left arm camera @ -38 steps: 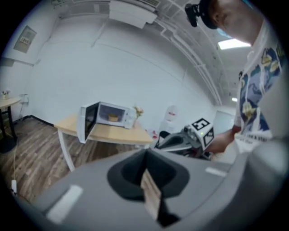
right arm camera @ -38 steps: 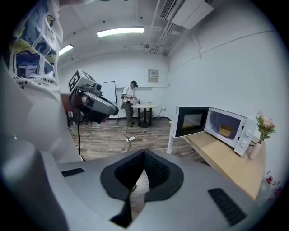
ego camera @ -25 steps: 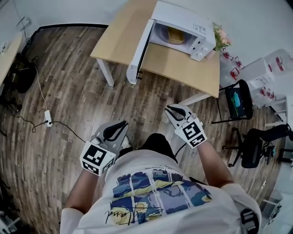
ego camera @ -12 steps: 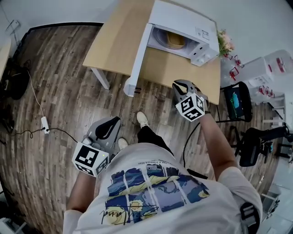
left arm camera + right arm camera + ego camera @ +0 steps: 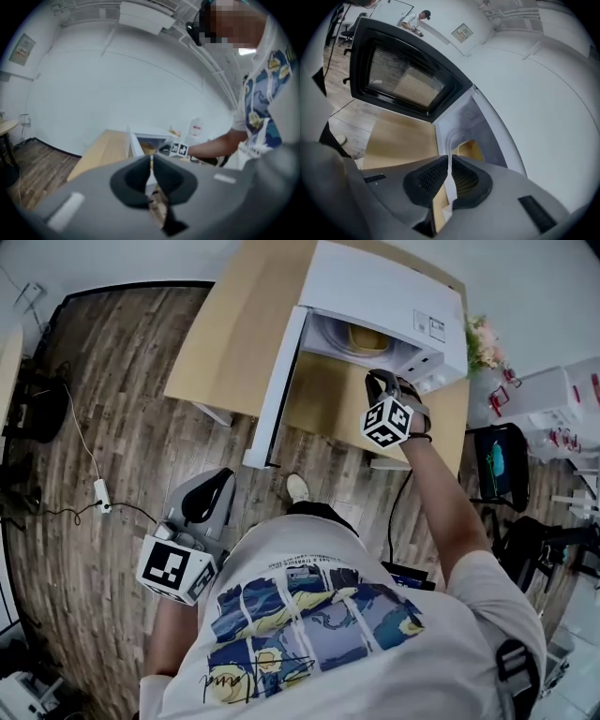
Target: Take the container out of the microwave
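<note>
A white microwave [image 5: 375, 292] stands on a light wooden table [image 5: 234, 324], its door [image 5: 277, 381] swung wide open to the left. Inside sits a yellow container [image 5: 361, 334], also seen in the right gripper view as a yellow container [image 5: 471, 150] deep in the cavity. My right gripper [image 5: 378, 379] hovers just in front of the microwave's mouth, jaws shut on nothing, short of the container. My left gripper [image 5: 217, 476] hangs low over the floor by my side, jaws shut and empty. The left gripper view shows the microwave [image 5: 145, 138] far ahead.
The open door [image 5: 408, 79] juts out left of the right gripper's path. Pink flowers [image 5: 486, 343] stand right of the microwave. Black chairs [image 5: 497, 460] and white bins [image 5: 553, 395] are at the right. A cable and power strip [image 5: 101, 493] lie on the wood floor.
My right gripper has risen from near my body to the microwave's opening. The person has stepped closer to the table. The left gripper stayed low.
</note>
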A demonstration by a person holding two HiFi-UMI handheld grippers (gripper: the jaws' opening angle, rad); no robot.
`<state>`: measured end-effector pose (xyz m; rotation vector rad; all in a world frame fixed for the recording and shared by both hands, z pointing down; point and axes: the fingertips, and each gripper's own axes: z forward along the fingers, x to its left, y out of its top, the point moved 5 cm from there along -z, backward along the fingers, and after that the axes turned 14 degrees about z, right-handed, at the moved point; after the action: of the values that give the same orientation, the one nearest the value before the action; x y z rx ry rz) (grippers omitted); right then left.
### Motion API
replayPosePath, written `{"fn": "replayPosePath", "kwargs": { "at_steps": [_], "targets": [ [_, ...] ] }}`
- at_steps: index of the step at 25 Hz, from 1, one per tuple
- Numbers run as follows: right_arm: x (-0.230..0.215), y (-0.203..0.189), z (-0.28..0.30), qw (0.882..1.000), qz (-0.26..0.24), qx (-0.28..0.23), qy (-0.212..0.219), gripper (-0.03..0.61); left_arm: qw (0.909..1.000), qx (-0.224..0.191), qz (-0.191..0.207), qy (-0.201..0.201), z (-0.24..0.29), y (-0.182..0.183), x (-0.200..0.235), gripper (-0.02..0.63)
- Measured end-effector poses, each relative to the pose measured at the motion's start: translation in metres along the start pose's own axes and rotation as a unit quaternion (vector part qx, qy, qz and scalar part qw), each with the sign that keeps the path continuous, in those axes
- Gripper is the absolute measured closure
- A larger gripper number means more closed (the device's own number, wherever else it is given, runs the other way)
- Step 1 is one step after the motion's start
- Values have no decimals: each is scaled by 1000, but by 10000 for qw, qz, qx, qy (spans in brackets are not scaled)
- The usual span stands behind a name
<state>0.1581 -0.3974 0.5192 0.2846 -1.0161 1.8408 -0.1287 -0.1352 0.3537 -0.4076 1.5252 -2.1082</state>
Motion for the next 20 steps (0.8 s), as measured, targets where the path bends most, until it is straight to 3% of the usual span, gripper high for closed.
{"fn": "replayPosePath", "kwargs": {
  "at_steps": [5, 20],
  "targets": [
    [-16, -8, 46, 9995, -124, 154, -259, 545, 9997, 72, -59, 210, 27, 10, 13, 591],
    [-31, -22, 113, 9945, -872, 544, -197, 525, 9981, 211, -218, 532, 63, 17, 22, 592]
  ]
}}
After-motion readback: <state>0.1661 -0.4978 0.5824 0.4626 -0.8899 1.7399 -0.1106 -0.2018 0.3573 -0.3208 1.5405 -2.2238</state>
